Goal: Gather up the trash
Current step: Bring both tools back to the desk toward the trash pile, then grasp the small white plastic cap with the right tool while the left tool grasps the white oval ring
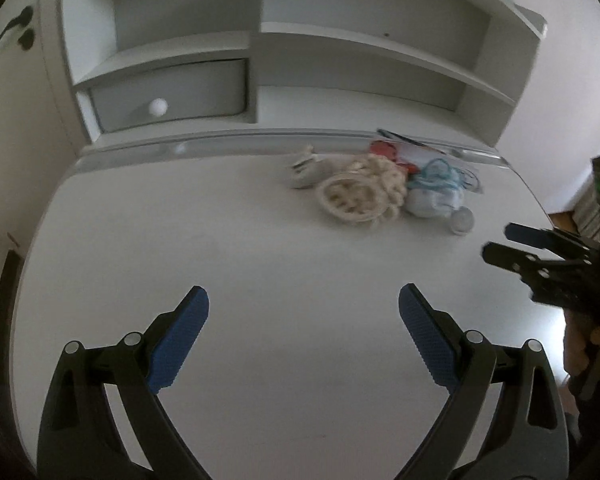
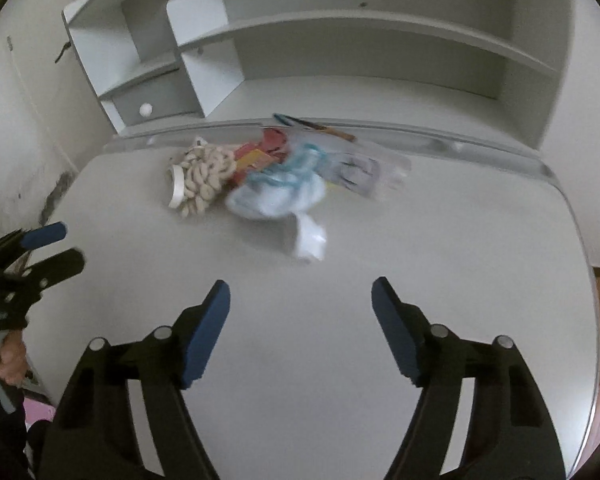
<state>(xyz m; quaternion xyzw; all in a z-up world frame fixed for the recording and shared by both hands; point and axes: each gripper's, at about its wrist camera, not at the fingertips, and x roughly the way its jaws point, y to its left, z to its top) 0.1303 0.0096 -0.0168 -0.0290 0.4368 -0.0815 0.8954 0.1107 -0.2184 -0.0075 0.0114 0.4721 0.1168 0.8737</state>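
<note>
Both left tongs [image 1: 304,300] and right tongs [image 2: 301,294] hover spread apart over the desk [image 1: 260,240], short of the trash pile [image 2: 260,176].

Right claw [image 2: 300,300] gapes above desk [image 2: 420,240], trash pile [image 2: 268,184] ahead.

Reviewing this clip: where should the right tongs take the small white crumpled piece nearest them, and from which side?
Probably across the white crumpled piece at its raised folds, coming straight ahead and down from the near side. It lies apart from the pile, with bare desk before it, and the right tongs are open.
</note>
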